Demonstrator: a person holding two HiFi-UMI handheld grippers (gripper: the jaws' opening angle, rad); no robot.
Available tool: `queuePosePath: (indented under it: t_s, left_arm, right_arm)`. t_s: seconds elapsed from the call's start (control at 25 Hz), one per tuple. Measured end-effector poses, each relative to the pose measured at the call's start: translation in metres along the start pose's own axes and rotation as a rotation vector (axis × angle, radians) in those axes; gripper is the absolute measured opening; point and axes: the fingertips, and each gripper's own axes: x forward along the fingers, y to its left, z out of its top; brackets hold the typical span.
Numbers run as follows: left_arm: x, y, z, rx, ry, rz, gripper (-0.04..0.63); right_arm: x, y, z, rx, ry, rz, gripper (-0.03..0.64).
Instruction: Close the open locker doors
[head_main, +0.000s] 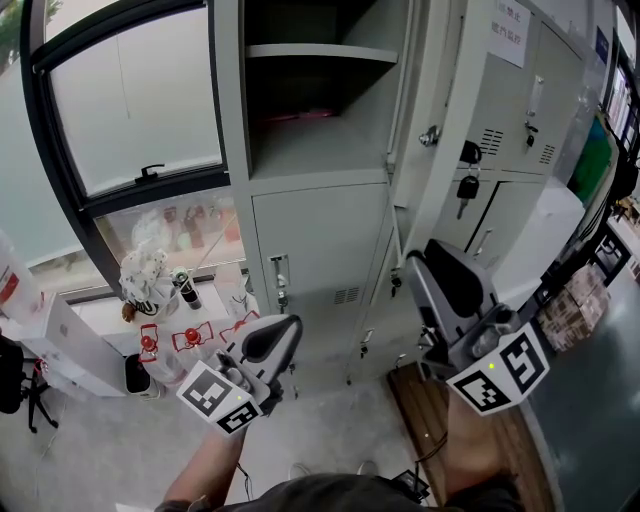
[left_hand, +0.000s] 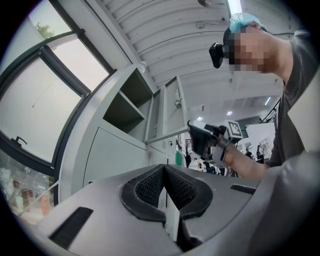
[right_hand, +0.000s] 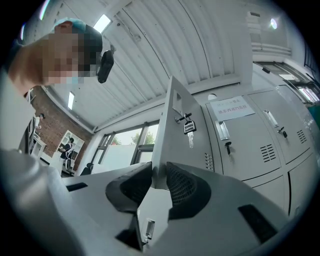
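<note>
Up at the far side stands the grey locker bank, and its upper compartment (head_main: 320, 110) is wide open, shelf (head_main: 320, 52) showing inside. The upper locker door (head_main: 432, 95) is swung right out toward the near side, edge-on from the head view, a bunch of keys (head_main: 468, 185) dangling from its lock.

Now the right gripper (head_main: 440, 275): it sits just under that door's bottom corner, pointing up at it. From its own view the jaws are apart, and the door's near edge lines up in the gap between the pads. No pad is seen pressing on it, so nothing is clamped.

Over on the left, the left gripper (head_main: 272, 340) is lower down, in front of the closed lower door (head_main: 320, 240), well apart from the open one. Its pads meet at the tips, with nothing between them.

To the right the neighbouring lockers (head_main: 520, 110) are all closed. Left of the bank there's a big window (head_main: 130, 100).
</note>
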Motion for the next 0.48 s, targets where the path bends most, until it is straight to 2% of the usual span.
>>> queuePosePath:
  t_s: [0.48]
  left_arm:
    - [-0.035, 0.034, 0.008, -0.009, -0.014, 0.006, 0.009]
  right_arm:
    - [0.035, 0.026, -0.011, -0.007, 0.011, -0.02, 0.081]
